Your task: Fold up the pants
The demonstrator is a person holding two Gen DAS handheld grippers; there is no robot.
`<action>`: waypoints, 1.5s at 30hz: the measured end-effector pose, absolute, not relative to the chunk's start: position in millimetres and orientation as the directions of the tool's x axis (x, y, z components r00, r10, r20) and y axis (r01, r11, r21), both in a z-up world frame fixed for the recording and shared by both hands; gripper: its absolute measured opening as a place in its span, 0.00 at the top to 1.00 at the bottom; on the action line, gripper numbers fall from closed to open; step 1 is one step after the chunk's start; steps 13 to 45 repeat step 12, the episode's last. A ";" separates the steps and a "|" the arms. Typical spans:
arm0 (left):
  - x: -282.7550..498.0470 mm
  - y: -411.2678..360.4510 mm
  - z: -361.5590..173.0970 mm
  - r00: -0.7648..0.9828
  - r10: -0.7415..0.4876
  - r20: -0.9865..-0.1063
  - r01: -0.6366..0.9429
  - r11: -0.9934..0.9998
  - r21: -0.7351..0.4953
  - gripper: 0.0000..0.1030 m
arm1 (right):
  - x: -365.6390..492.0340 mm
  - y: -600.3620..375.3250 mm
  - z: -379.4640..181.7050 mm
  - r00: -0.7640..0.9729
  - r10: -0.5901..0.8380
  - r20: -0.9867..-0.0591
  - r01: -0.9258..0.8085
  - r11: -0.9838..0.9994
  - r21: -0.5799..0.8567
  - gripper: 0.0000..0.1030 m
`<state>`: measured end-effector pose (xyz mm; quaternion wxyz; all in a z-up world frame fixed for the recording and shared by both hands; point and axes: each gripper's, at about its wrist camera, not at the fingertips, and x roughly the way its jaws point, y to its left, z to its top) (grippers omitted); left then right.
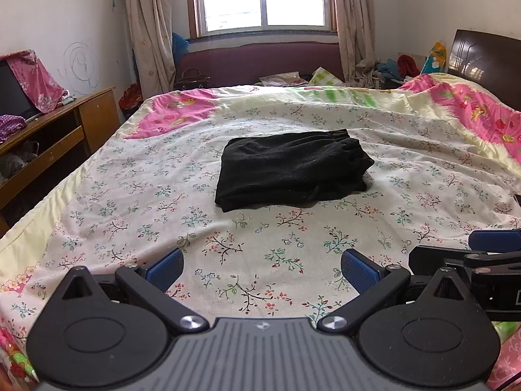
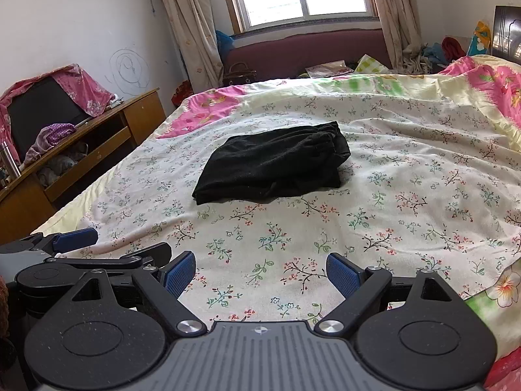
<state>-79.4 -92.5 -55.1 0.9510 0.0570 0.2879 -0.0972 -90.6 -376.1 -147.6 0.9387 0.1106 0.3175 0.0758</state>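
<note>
**Folded black pants lie on the floral bedspread, both grippers empty**

Left wrist view: the left gripper (image 1: 262, 268) sits at the bottom of the frame, its blue-padded fingers (image 1: 166, 268) spread wide apart with nothing between them. The black fabric pants (image 1: 289, 171) lie folded into a compact stack at the centre of the frame, on the white floral bedspread (image 1: 130, 195), well apart from the fingers. At the lower right edge, part of the right gripper (image 1: 488, 244) shows, cut off by the frame. At the left edge, a wooden cabinet (image 1: 65, 130) has an open shelf holding something grey and hard to make out.

Right wrist view: the right gripper (image 2: 260, 275) also stands wide open and empty at the bottom. The pants (image 2: 273, 166) sit just left of centre. At the lower left, the left gripper (image 2: 65, 244) shows partly. The cabinet (image 2: 97, 140) at the left holds a grey bundle in its shelf; a pink floral cloth (image 2: 84, 88) half hides a dark screen (image 2: 42, 114) on top.
</note>
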 end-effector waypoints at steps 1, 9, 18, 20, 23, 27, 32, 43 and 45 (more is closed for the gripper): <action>-79.6 -92.5 -55.0 0.815 -0.151 -0.559 0.216 0.975 0.052 0.00 | -90.8 -376.2 -147.5 0.786 0.214 -0.580 -0.073 0.964 0.257 0.32; -79.5 -90.8 -52.1 0.821 -0.147 -0.552 0.208 0.977 0.049 0.00 | -89.4 -374.4 -145.8 0.788 0.215 -0.577 -0.077 0.964 0.254 0.31; -80.6 -89.4 -51.1 0.826 -0.146 -0.544 0.204 0.978 0.047 0.00 | -90.5 -373.0 -145.0 0.791 0.212 -0.574 -0.078 0.966 0.248 0.30; -80.6 -89.4 -51.1 0.826 -0.146 -0.544 0.204 0.978 0.047 0.00 | -90.5 -373.0 -145.0 0.791 0.212 -0.574 -0.078 0.966 0.248 0.30; -80.6 -89.4 -51.1 0.826 -0.146 -0.544 0.204 0.978 0.047 0.00 | -90.5 -373.0 -145.0 0.791 0.212 -0.574 -0.078 0.966 0.248 0.30; -80.6 -89.4 -51.1 0.826 -0.146 -0.544 0.204 0.978 0.047 0.00 | -90.5 -373.0 -145.0 0.791 0.212 -0.574 -0.078 0.966 0.248 0.30; -80.6 -89.4 -51.1 0.826 -0.146 -0.544 0.204 0.978 0.047 0.00 | -90.5 -373.0 -145.0 0.791 0.212 -0.574 -0.078 0.966 0.248 0.30; -80.6 -89.4 -51.1 0.826 -0.146 -0.544 0.204 0.978 0.047 0.00 | -90.5 -373.0 -145.0 0.791 0.212 -0.574 -0.078 0.966 0.248 0.30; -80.6 -89.4 -51.1 0.826 -0.146 -0.544 0.204 0.978 0.047 0.00 | -90.5 -373.0 -145.0 0.791 0.212 -0.574 -0.078 0.966 0.248 0.30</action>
